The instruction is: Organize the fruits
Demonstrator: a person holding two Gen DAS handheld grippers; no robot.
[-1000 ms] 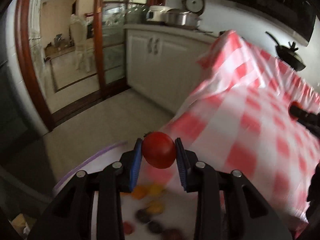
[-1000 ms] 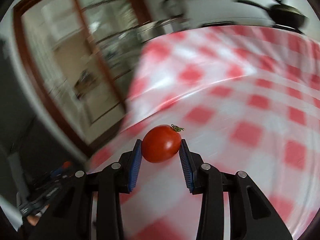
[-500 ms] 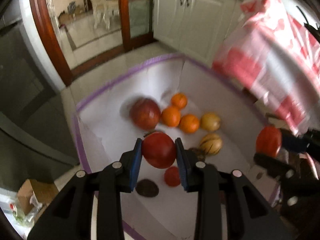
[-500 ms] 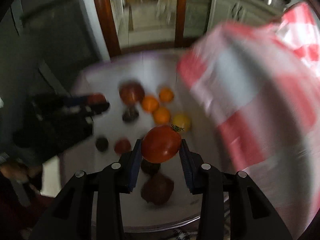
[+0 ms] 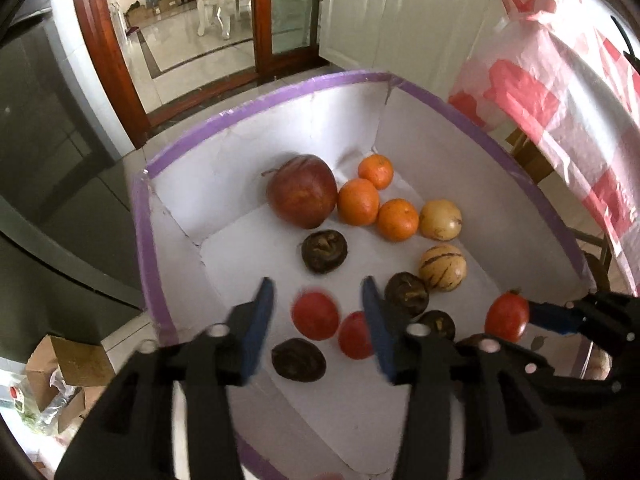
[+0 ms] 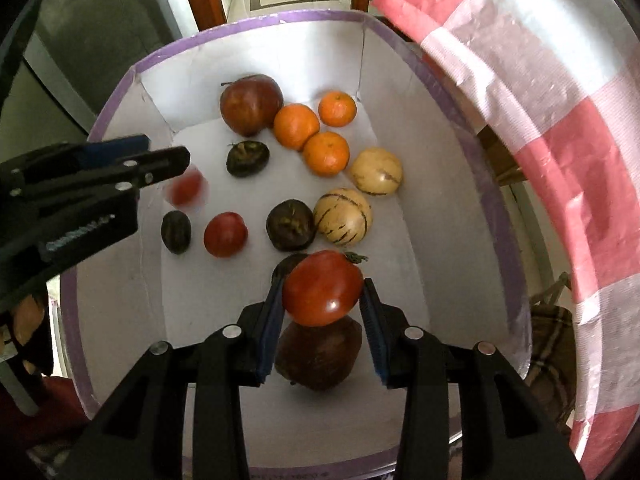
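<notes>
- Both grippers hang over a white box (image 6: pixel 404 92) with a purple-taped rim, pointing steeply down into it.
- Left gripper (image 5: pixel 318 312): its jaws have just been opening and stand apart now, with nothing pressed between the blue pads. A blurred tomato (image 5: pixel 315 315) shows in the gap, clear of both pads. In the right wrist view that same tomato (image 6: pixel 187 189) is a smear just under the left gripper's (image 6: pixel 168 156) tips, so it looks loose. Can't tell if it's touching the floor of the box.
- Right gripper (image 6: pixel 323 300): narrow and clamped on a ripe tomato with a green stem (image 6: pixel 323 288), pads on both sides of it. It hangs above a big dark red apple (image 6: pixel 318 354) lying at about 6 o'clock in the box.
- In the box, from the right wrist view: another red apple (image 6: pixel 250 103) at 11 o'clock, three oranges (image 6: pixel 296 126) bunched near 12, and two pale striped melon-looking fruits (image 6: pixel 342 222) toward 2 o'clock.
- Dark wrinkly fruits (image 6: pixel 290 225) are scattered around the middle, and one more small red tomato (image 6: pixel 225 234) sits at about 9.
- A red-and-white checked tablecloth (image 6: pixel 540 128) hangs down just beside the box at 3 o'clock.
- From the left wrist view, white cabinets (image 5: pixel 396 20) and a wood-framed glass door (image 5: pixel 256 20) are behind, at 12.
</notes>
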